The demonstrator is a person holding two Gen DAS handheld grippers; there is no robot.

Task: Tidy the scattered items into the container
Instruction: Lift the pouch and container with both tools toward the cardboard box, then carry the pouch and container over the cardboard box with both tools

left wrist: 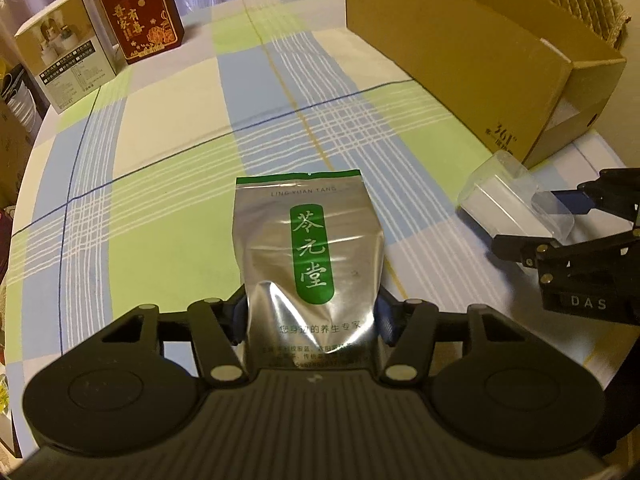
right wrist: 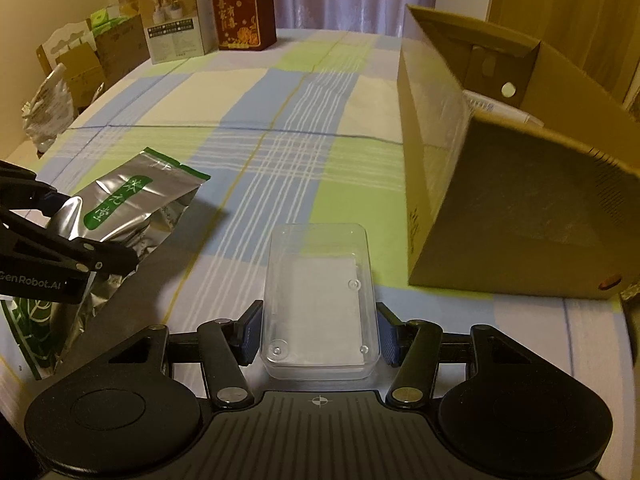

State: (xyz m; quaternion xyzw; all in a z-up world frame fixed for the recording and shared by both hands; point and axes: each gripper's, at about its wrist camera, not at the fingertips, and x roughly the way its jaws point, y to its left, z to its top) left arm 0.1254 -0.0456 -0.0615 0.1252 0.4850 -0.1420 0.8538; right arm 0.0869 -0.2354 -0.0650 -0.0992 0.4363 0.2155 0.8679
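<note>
My left fingers (left wrist: 312,316) clench the near end of a silver foil pouch with a green label (left wrist: 310,240), its long axis pointing away from me. My right fingers (right wrist: 320,336) grasp a clear rectangular plastic box (right wrist: 320,304), lengthwise too. Open checked tabletop (left wrist: 168,120) stretches ahead. The brown cardboard container (right wrist: 520,208) stands at right; a white carton (left wrist: 68,56) and a red carton (left wrist: 142,16) stand far left.

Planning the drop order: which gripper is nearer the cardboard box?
Right. The right gripper, holding the clear plastic tray, sits beside the cardboard box; the left gripper, clamping the foil pouch, is farther left.
</note>
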